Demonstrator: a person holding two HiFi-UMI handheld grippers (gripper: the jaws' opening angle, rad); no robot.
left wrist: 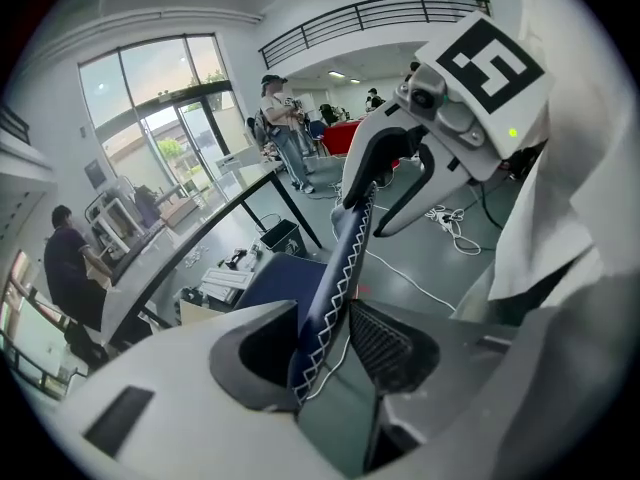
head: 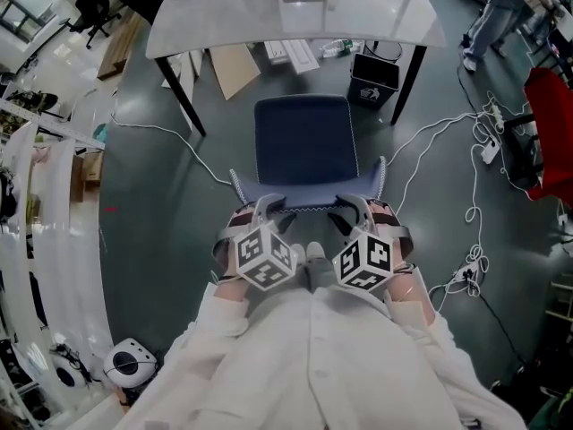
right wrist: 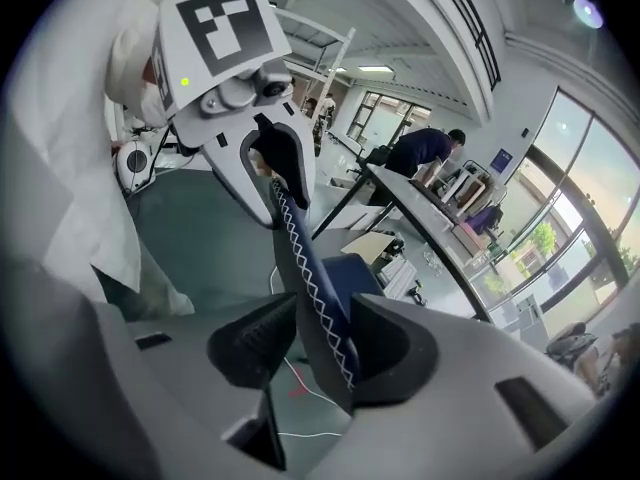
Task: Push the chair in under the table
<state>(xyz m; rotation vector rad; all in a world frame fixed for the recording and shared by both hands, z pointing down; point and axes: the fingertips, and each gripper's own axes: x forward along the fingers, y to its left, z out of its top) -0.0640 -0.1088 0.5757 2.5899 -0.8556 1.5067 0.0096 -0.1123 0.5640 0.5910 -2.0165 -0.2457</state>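
Table (head: pixel 269 16) far side cropped (top edge), chair (head: pixel 304 141) legs hidden from above

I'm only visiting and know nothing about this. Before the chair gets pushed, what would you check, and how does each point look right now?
1. Left gripper astride the backrest: ok, the backrest stands between its jaws.
2. Left gripper closed on it: not ok, a gap shows beside one pad.
3. Right gripper astride the backrest: ok, but its jaws are also open.
4. Seat lined up with the table: ok, it faces the gap between the legs.
5. Room under the table: cannot tell; a black bin and cardboard lie there.
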